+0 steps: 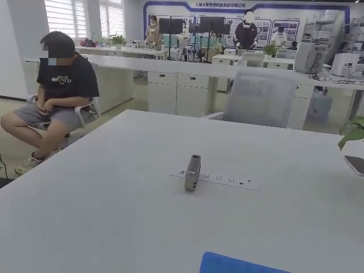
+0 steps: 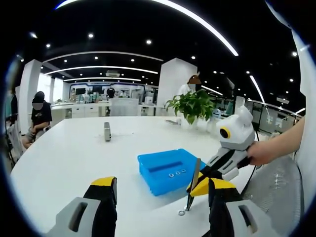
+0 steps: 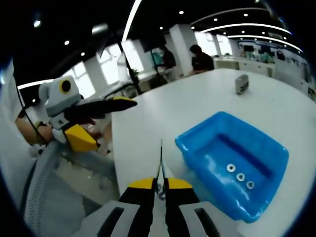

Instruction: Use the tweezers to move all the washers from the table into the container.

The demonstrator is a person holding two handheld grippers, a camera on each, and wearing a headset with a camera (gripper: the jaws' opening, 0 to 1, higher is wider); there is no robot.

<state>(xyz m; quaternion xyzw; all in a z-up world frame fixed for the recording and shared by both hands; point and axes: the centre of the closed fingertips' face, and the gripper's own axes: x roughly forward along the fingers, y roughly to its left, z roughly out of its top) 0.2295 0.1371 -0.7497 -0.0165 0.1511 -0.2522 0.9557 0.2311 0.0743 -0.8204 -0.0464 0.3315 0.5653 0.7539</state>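
The blue container [image 2: 154, 183] sits near the table's edge with three washers [image 2: 177, 173] inside it. In the left gripper view my left gripper [image 2: 160, 191] is open and holds nothing, low over the table in front of the container. My right gripper [image 2: 229, 150] comes in from the right, shut on the tweezers [image 2: 193, 185], whose tips are down beside a lone washer [image 2: 181, 213] on the table. In the right gripper view my right gripper [image 3: 158, 186] clamps the tweezers [image 3: 161, 160] left of the container [image 3: 269, 142] and its washers [image 3: 240, 176]. My left gripper [image 3: 91, 121] hovers off the table's edge.
A white power strip [image 1: 222, 180] and a small grey device [image 1: 192, 172] lie mid-table, beyond the container's corner [image 1: 239, 264]. A potted plant [image 2: 193, 104] stands at the far side. A person [image 1: 57, 94] sits at the left and an office chair [image 1: 259, 96] faces the table.
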